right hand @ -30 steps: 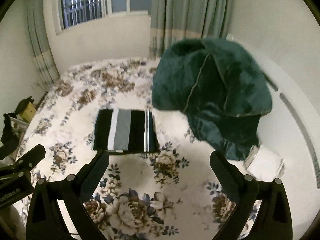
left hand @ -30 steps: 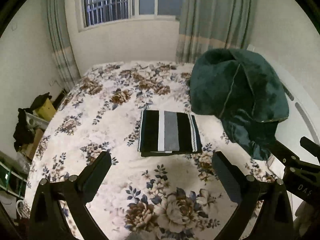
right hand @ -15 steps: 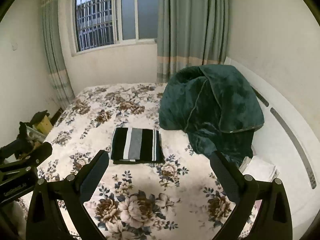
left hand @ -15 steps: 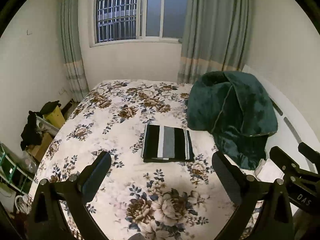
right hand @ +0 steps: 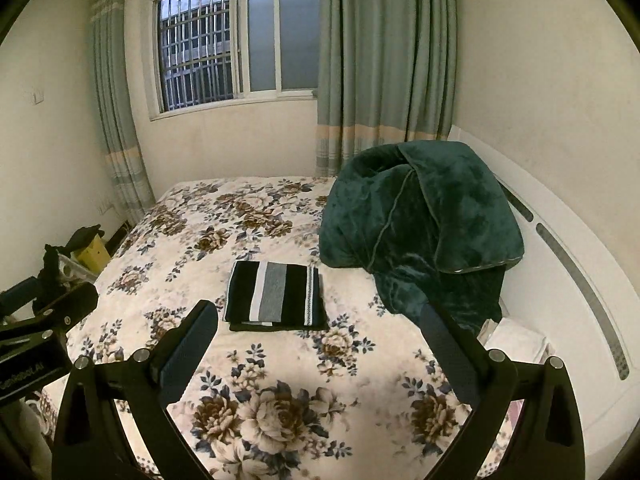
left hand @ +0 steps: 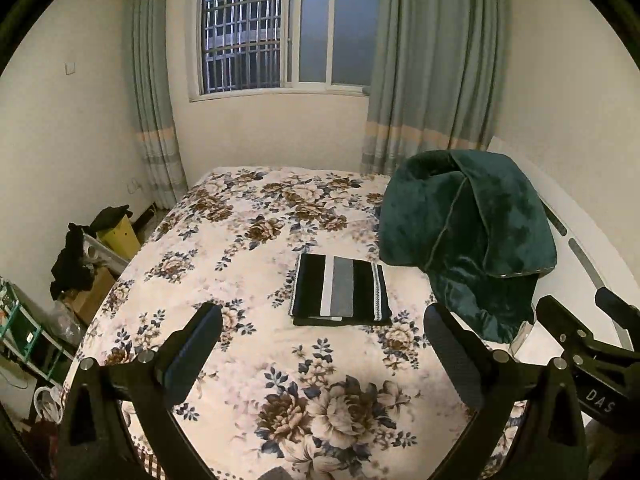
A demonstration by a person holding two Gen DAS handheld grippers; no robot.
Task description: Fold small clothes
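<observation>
A folded garment with black, white and grey stripes (left hand: 340, 290) lies flat on the floral bedspread (left hand: 248, 240), near the middle of the bed; it also shows in the right wrist view (right hand: 276, 296). My left gripper (left hand: 322, 346) is open and empty, held well above and in front of the garment. My right gripper (right hand: 318, 340) is open and empty too, equally far back. The right gripper's body shows at the right edge of the left wrist view (left hand: 588, 344), and the left gripper's body shows at the left edge of the right wrist view (right hand: 44, 320).
A dark green plush blanket (left hand: 468, 232) is heaped on the right side of the bed against the white headboard (right hand: 568, 264). Boxes and dark clothes (left hand: 92, 248) stand on the floor left of the bed. A barred window (left hand: 280, 32) and curtains are behind.
Both grippers have pulled up and back from the bed. The folded garment looks smaller and farther away, and more of the window and walls shows. The garment has not moved.
</observation>
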